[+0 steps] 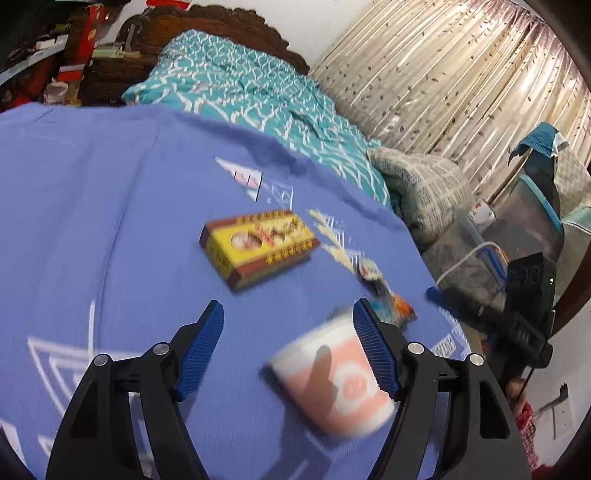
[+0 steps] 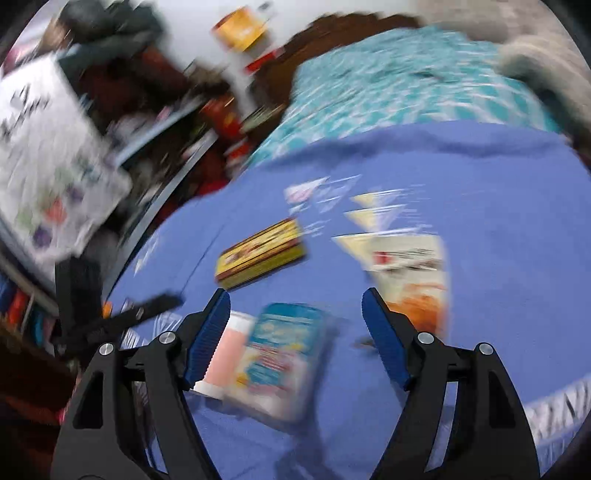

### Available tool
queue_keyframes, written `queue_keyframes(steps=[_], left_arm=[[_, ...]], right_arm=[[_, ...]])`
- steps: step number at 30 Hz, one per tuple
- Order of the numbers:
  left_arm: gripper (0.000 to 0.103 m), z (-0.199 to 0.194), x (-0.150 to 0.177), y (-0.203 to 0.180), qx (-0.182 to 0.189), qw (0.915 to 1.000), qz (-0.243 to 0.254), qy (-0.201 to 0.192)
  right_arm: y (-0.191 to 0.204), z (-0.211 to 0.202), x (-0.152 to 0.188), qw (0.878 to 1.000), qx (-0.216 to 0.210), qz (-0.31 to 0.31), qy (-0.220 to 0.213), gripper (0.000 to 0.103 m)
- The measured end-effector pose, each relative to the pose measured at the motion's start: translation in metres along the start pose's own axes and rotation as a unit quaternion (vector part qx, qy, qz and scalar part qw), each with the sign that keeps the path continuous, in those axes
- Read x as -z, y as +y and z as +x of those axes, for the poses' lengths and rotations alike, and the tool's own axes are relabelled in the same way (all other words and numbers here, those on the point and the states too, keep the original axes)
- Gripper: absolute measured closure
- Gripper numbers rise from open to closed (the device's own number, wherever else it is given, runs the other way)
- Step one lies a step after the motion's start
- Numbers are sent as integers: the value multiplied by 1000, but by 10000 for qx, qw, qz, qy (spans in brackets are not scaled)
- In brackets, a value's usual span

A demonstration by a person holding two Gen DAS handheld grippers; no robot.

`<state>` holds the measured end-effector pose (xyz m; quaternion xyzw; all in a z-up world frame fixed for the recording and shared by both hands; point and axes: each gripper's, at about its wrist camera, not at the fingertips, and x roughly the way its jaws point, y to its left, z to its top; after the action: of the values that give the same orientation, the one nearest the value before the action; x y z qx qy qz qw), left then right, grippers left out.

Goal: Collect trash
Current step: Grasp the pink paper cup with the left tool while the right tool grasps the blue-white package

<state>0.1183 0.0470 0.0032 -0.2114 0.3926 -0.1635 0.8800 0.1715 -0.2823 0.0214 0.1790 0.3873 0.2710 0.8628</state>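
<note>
Both jaws open and empty, pink-and-white paper cup [image 1: 340, 384] lying on blue bed blanket [image 1: 110, 221] beside left gripper's [image 1: 288, 325] right jaw, could roll away if nudged before closing.

The blue blanket [image 1: 110, 221] is looking like soft, matt woven cloth. Lying on it, the yellow box [image 1: 258, 247] is showing printed cardboard with a slight sheen, and near the box the pink-and-white cup [image 1: 332, 384] is looking like smooth paper. Beyond the blanket, the teal quilt [image 1: 258, 92] is lying as rumpled matt cloth, the headboard [image 1: 207, 26] is showing dark carved wood, and the curtain [image 1: 443, 66] is gleaming, satiny. The left gripper [image 1: 288, 314] is showing ribbed blue pads on matt black plastic fingers [image 1: 376, 347] with shiny metal pins.
</note>
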Motion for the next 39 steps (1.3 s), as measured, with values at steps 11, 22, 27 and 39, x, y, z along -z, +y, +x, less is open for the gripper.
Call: queue_keyframes(steps=[11,22,27,39], left_arm=[[34,14,26,-9,543,9941,-394,851],[27,38,31,-23,778,9897,-573,1057],[30,39,31,-19,862,9892,-706,956],[58,32,28,-9,970,9900,-688,759]], right_arm=[[53,30,64,9995,-84,-123,273,36],[50,46,92,9971,358,-362,574,36],[60,44,90,9964,460,-450,545,35],[66,30,93,9933,1065,-440,66,36]])
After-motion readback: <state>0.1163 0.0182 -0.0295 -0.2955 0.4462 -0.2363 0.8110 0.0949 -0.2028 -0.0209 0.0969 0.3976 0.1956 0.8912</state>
